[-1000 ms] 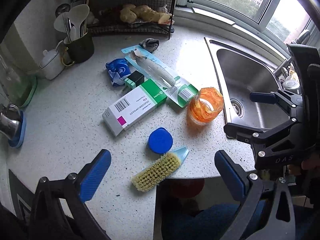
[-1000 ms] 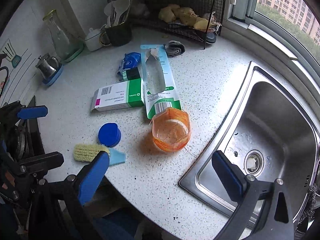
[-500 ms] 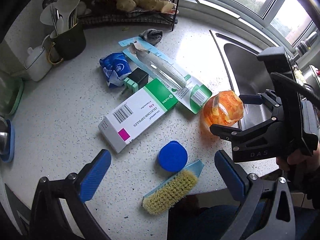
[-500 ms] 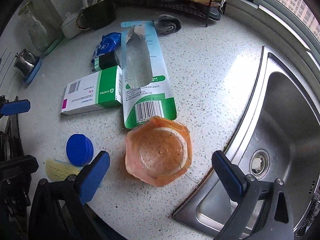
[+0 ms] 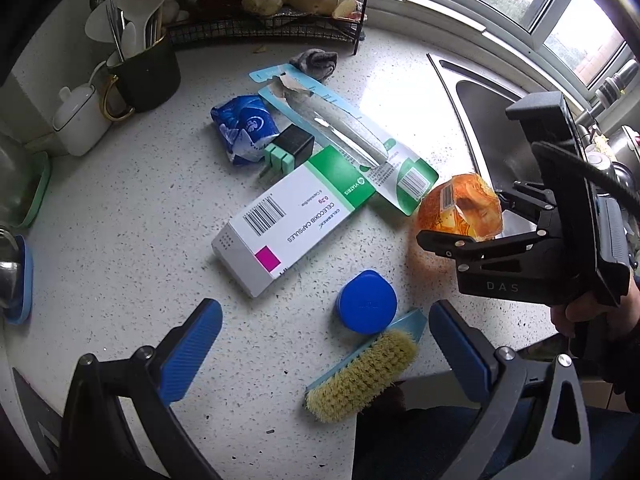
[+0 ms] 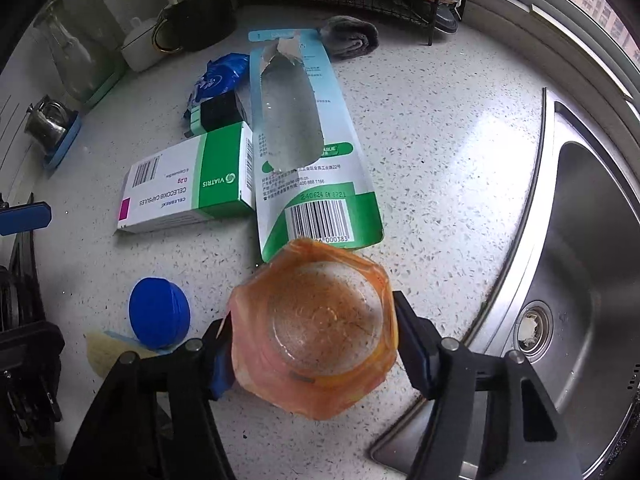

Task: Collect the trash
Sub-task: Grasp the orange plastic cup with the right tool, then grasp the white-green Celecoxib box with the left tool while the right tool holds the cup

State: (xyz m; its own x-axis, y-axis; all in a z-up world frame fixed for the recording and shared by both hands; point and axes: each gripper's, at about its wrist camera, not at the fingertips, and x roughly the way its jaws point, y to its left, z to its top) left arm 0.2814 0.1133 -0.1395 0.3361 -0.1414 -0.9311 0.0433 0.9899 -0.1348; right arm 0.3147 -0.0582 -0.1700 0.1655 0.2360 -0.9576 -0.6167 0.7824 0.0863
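Observation:
An orange plastic cup [image 6: 320,332] stands on the speckled counter by the sink's edge. My right gripper [image 6: 314,344] points down over it with its jaws closing, both blue pads against the cup's sides. The left wrist view shows that cup [image 5: 460,208] between the right gripper's black fingers. My left gripper [image 5: 322,320] hangs open above the counter's front edge with nothing between its fingers. A blue lid [image 5: 366,302] lies just beyond it. Farther back lie a white and green medicine box [image 5: 296,224], a torn blister package [image 5: 348,136] and a blue wrapper [image 5: 242,126].
A scrub brush [image 5: 360,376] lies at the counter's front edge. A steel sink [image 6: 592,240] opens to the right. A small black and green box [image 5: 290,148], a grey cloth [image 5: 316,62], a dark utensil mug [image 5: 144,72] and a wire rack [image 5: 260,28] stand farther back.
My right gripper came down over the orange cup and its jaws went from wide apart to touching the cup's sides. My left gripper sank a little toward the counter, then held still.

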